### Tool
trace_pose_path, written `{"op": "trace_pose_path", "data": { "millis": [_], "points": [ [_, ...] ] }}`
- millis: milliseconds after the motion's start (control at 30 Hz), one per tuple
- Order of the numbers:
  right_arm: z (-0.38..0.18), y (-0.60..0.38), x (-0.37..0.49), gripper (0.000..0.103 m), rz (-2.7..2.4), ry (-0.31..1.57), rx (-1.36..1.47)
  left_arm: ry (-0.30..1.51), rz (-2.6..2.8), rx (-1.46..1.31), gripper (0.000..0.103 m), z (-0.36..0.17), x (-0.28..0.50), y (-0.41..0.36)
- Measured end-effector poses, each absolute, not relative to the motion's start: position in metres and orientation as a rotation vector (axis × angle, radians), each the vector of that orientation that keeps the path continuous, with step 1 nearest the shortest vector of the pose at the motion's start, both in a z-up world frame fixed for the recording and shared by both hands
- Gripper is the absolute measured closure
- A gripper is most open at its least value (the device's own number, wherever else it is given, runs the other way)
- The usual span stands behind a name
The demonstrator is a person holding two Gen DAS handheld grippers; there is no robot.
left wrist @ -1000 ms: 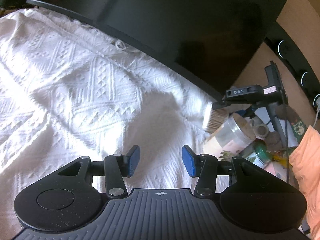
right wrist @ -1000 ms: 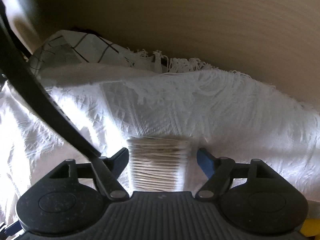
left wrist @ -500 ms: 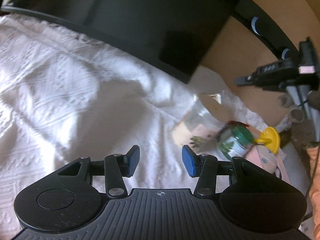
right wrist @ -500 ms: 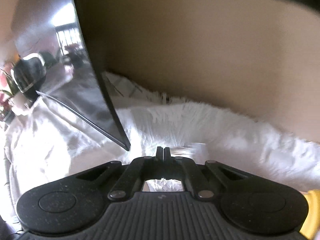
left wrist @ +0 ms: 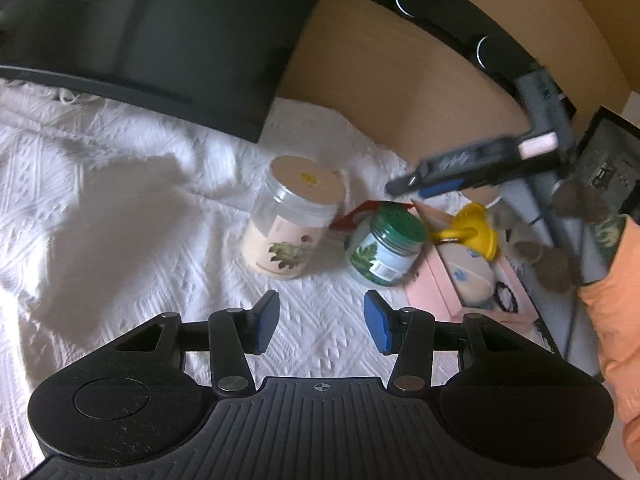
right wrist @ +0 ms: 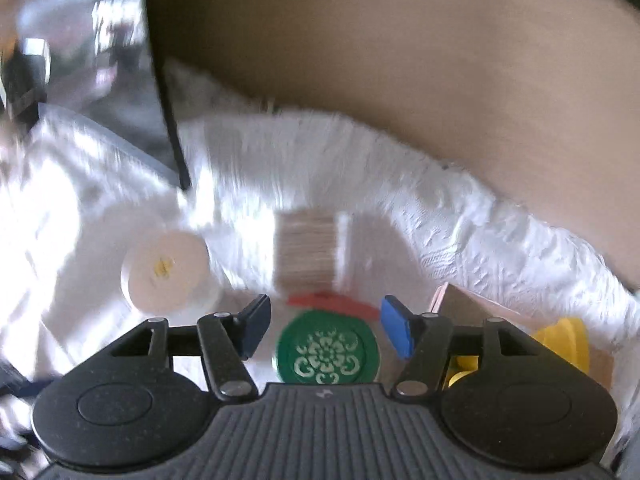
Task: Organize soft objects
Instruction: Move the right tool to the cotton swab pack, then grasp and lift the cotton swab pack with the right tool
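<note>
Left wrist view: the left gripper (left wrist: 321, 322) stands spread at lower centre, nothing between its blue pads, above the white cloth (left wrist: 120, 216). Mid-frame on the cloth stand a clear jar (left wrist: 290, 236) and, to its right, a green-lidded jar (left wrist: 386, 250); a pink box (left wrist: 434, 288) and a yellow funnel (left wrist: 476, 232) lie further right. A monitor (left wrist: 160, 20) fills the upper left. In the right wrist view the right gripper (right wrist: 324, 330) is opening, empty, over the green lid (right wrist: 326, 352); a blurred stack of pads (right wrist: 308, 252) lies mid-frame on the cloth.
</note>
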State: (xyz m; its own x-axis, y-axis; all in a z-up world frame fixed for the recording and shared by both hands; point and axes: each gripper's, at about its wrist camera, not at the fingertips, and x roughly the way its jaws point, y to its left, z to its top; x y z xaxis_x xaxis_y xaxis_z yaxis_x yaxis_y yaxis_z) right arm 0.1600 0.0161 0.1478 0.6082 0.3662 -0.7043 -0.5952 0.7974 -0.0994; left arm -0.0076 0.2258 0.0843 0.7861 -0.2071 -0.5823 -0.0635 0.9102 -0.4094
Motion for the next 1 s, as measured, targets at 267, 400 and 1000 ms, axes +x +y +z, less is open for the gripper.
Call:
{"op": "trace_pose_path", "data": {
  "millis": [267,400,1000],
  "points": [
    [0.121,0.044,0.191,0.049,0.53,0.801,-0.448,0.658,-0.012,-0.468,0.052,0.081,-0.017,0.253],
    [0.13,0.042,0.187,0.084,0.543,0.789,-0.43,0.65,0.002,-0.488,0.052,0.08,-0.02,0.262],
    [0.248,-0.041,0.09,0.103,0.688,0.567,-0.084,0.627,-0.051,-0.516,0.052,0.088,-0.009,0.235]
  ]
}}
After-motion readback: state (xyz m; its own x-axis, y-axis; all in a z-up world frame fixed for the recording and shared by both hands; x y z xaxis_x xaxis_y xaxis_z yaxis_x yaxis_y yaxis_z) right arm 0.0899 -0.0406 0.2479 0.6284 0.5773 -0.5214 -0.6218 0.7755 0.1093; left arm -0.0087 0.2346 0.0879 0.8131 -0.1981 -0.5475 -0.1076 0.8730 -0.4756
